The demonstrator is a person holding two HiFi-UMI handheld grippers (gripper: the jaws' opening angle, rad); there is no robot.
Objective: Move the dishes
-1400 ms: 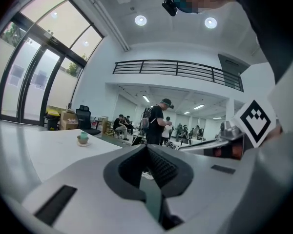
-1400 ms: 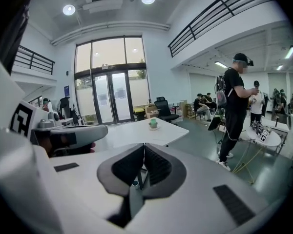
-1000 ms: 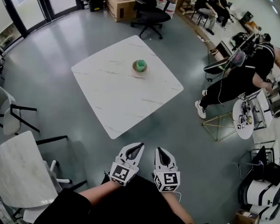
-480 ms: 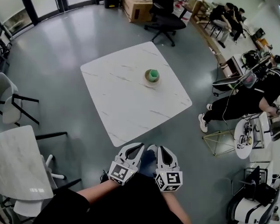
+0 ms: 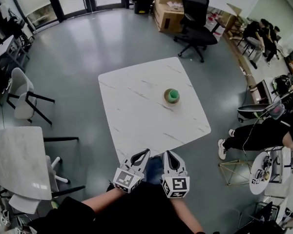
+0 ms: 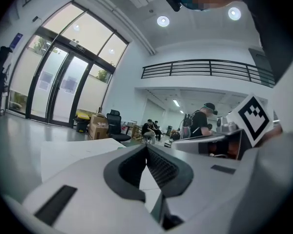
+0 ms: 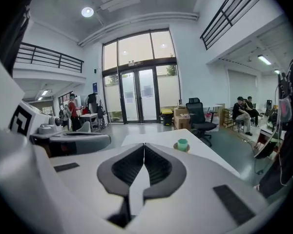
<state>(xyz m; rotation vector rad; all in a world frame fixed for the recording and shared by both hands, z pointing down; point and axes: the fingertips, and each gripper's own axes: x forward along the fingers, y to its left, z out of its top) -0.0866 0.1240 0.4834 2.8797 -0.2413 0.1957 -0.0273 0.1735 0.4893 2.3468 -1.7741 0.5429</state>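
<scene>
A green cup [image 5: 172, 95] stands on a small tan saucer [image 5: 166, 99] on the far right part of a white marble table [image 5: 136, 116]. In the right gripper view the cup [image 7: 182, 143] shows ahead and slightly right, well beyond the jaws. My left gripper [image 5: 145, 153] and right gripper [image 5: 165, 153] sit side by side at the table's near edge, both shut with nothing between the jaws. The left gripper [image 6: 146, 145] points across the tabletop; the right gripper [image 7: 144, 145] has its tips touching too.
A black office chair [image 5: 197, 11] and cardboard boxes [image 5: 167, 9] stand beyond the table. A second marble table [image 5: 17, 162] and white chairs [image 5: 20, 96] are at the left. People sit at the right [image 5: 263, 130] and the far right [image 5: 259, 33]. Grey floor surrounds the table.
Both grippers have come forward to the table's near edge, staying shut. The table and cup now appear nearer and further right in the head view.
</scene>
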